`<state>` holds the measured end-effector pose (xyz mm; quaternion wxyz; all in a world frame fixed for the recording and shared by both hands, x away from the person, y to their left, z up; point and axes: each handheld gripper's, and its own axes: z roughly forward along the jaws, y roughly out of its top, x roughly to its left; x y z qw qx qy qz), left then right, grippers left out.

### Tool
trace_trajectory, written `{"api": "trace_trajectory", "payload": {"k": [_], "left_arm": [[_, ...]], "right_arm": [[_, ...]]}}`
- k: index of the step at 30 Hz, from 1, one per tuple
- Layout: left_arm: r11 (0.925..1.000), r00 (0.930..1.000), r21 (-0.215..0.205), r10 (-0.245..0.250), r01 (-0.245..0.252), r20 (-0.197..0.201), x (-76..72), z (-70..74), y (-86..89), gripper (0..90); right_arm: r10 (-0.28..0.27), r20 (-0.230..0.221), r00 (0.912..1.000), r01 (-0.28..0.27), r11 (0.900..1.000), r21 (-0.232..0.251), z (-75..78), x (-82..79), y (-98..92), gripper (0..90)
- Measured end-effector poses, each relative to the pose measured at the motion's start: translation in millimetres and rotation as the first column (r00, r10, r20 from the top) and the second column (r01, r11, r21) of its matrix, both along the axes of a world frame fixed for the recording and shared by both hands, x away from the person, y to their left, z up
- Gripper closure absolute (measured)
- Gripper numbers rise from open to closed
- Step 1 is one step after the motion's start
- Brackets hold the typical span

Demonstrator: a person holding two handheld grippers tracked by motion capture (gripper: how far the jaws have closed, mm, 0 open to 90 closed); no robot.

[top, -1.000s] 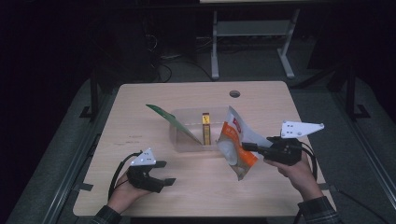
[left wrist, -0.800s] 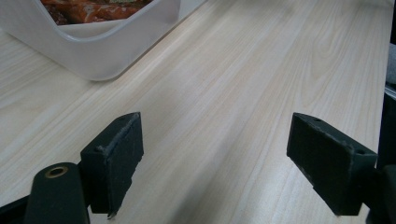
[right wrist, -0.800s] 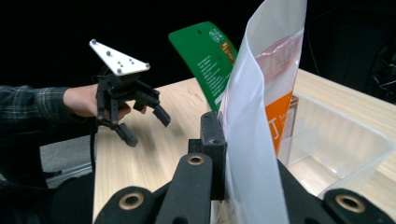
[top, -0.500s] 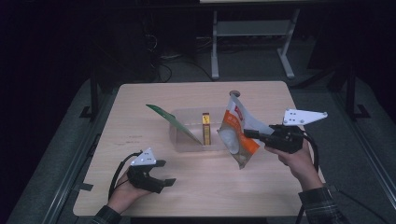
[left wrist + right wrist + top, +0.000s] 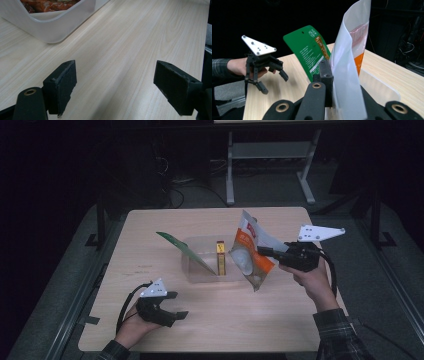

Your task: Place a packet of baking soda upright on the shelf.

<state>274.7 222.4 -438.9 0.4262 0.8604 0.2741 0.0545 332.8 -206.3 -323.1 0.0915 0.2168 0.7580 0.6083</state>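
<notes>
An orange-and-white pouch (image 5: 248, 251) hangs tilted above the table beside the right end of a clear plastic bin (image 5: 200, 274). My right gripper (image 5: 263, 251) is shut on the pouch's edge; in the right gripper view the pouch (image 5: 348, 75) is pinched between the jaws. A green packet (image 5: 186, 250) leans out of the bin's left side and a yellow box (image 5: 220, 258) stands inside it. My left gripper (image 5: 178, 305) rests open at the table's front left, and nothing lies between its fingers (image 5: 62, 87).
The wooden table (image 5: 280, 320) has bare room in front of the bin and to its left. The bin's rounded corner (image 5: 50, 30) lies just ahead of my left gripper. Dark floor and a metal stand (image 5: 270, 155) lie beyond the far edge.
My right gripper has risen and moved a little toward the far side, carrying the pouch up with it, so the pouch stands more upright. The left gripper has stayed put.
</notes>
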Motion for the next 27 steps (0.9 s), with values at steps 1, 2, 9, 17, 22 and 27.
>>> {"api": "trace_trajectory", "payload": {"k": [1,2,9,17,22,27], "left_arm": [[1.0000,1.0000,0.000,0.000,0.000,0.000,0.0,0.0,0.1,18.1],[1.0000,1.0000,-0.001,0.000,0.000,0.001,0.1,-0.1,0.2,18.0],[1.0000,1.0000,-0.003,0.003,-0.003,-0.004,0.9,-0.6,0.5,18.1],[1.0000,1.0000,-0.001,0.004,-0.004,-0.007,2.3,-1.4,1.5,18.0],[0.9999,0.9999,-0.006,0.011,-0.011,-0.012,3.0,-2.1,2.7,18.1],[0.9999,0.9998,-0.007,0.015,-0.015,-0.013,4.3,-1.9,4.3,18.0]], "right_arm": [[-0.005,0.002,1.0000,0.005,1.000,-0.001,0.4,1.9,0.4,90.0],[-0.009,-0.002,1.0000,0.009,1.000,0.004,0.6,3.8,0.9,90.0],[-0.026,-0.011,0.9996,0.026,1.000,0.017,-0.6,19.4,4.3,90.0],[-0.052,-0.022,0.9984,0.053,0.998,0.017,-2.5,37.7,10.8,90.0],[-0.068,-0.020,0.9975,0.068,0.997,0.024,-2.6,46.9,12.6,90.0],[-0.079,-0.023,0.9966,0.079,0.996,0.030,-4.0,57.1,15.5,90.0]]}}
